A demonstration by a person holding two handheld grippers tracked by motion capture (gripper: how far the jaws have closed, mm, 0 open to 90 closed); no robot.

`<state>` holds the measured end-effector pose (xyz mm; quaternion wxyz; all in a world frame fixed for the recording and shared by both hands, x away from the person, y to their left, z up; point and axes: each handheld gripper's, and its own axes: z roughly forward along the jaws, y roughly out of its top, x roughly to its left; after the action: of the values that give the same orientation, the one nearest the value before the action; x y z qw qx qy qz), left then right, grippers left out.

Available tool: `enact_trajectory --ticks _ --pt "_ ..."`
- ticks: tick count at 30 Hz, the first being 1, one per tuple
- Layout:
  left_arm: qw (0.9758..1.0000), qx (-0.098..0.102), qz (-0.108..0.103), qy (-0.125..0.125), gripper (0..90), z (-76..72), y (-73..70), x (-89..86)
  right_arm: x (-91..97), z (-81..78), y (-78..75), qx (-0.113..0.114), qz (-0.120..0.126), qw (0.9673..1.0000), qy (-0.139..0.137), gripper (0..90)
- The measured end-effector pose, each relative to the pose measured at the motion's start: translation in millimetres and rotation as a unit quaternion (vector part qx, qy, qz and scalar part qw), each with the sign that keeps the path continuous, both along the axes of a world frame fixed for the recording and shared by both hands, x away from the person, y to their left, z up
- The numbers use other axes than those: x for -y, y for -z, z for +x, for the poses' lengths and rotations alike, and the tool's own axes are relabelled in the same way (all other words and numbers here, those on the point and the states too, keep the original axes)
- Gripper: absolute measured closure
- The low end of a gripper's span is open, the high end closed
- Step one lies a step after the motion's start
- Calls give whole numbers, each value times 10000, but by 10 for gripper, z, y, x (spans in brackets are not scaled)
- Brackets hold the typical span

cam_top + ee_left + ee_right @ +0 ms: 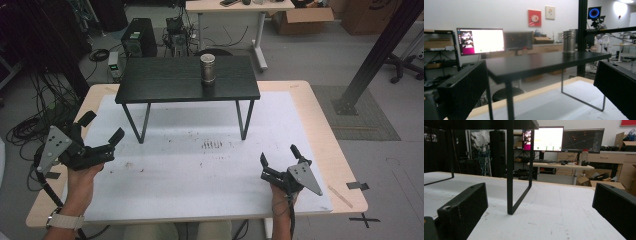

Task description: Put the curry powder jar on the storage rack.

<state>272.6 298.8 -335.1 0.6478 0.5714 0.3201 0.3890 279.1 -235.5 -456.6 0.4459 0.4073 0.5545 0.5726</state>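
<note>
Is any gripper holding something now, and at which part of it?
Nothing is held. The left gripper and the right gripper are both open and empty over the table. The metal cup stands untouched on the black shelf.

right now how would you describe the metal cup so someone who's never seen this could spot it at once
Find the small black shelf table standing on the white mat at the far side of the wooden table. The metal cup stands upright on its top, toward the right. It is the only shiny, silver cylinder there, with nothing else on the shelf.
</note>
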Motion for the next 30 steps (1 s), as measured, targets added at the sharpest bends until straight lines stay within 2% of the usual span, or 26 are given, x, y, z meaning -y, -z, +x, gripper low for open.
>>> enact_trajectory --ticks 4,12,25,30 --pt "9999 -58 34 -122 2 -13 121 -85 -3 4 -1 -23 -9 10000 4 0" --pt "9994 -161 -30 -317 2 -47 344 -248 -4 2 -1 -9 -20 10000 4 0" --pt "9968 -381 -171 -681 2 -110 683 -485 -12 4 -2 -17 -61 10000 2 0" --pt "9957 -487 -119 -774 2 -133 802 -513 -13 3 -2 -17 -62 10000 1 0"
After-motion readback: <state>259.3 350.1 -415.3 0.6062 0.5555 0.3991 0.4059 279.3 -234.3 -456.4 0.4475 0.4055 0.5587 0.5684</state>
